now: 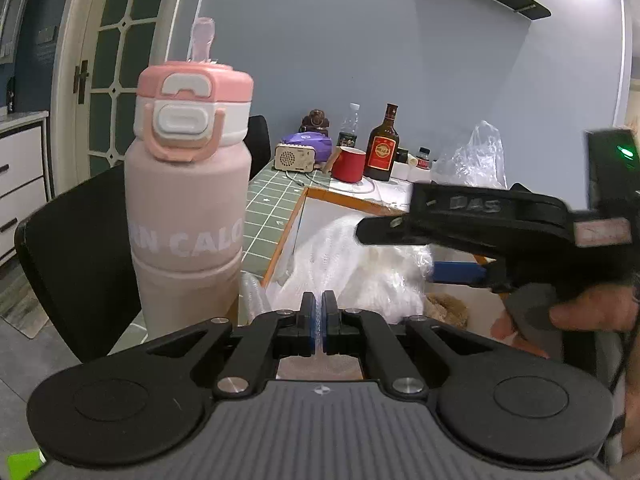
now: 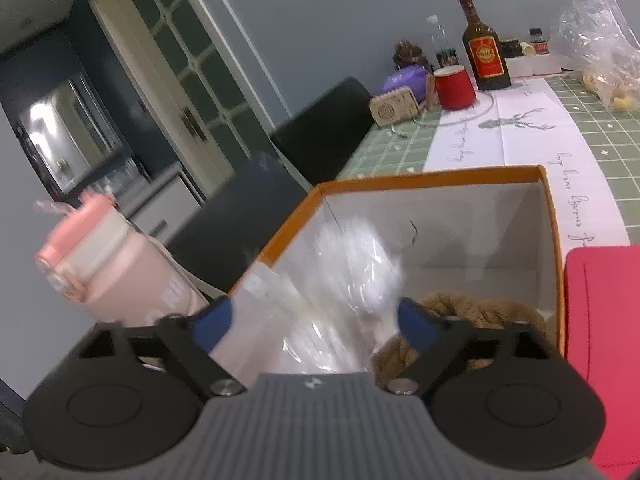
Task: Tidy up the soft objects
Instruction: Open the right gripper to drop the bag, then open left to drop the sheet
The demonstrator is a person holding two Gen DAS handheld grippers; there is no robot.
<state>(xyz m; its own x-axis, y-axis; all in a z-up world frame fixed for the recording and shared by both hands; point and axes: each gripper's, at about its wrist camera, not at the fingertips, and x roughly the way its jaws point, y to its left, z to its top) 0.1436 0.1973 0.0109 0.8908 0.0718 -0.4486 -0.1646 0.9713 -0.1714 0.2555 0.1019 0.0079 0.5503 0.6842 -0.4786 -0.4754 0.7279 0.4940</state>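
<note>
A white soft bundle in clear plastic (image 2: 352, 272) lies in a white box with an orange rim (image 2: 552, 216), partly over a brown plush item (image 2: 484, 312). My right gripper (image 2: 314, 320) is open, and its blue pads stand on either side of the bundle without pressing it. In the left wrist view the same bundle (image 1: 360, 264) and the brown plush (image 1: 448, 308) sit inside the box (image 1: 298, 216). There the right gripper (image 1: 396, 254) reaches in from the right, held by a hand (image 1: 580, 312). My left gripper (image 1: 319, 320) is shut at the box's near edge. Only a thin pale strip shows between its pads.
A tall pink bottle (image 1: 188, 216) stands just left of the box. A red flat item (image 2: 600, 340) lies right of it. At the table's far end are a red mug (image 2: 454, 88), a brown liquor bottle (image 2: 484, 48), a small radio (image 2: 394, 108) and a crumpled plastic bag (image 2: 600, 40). Dark chairs line the left side.
</note>
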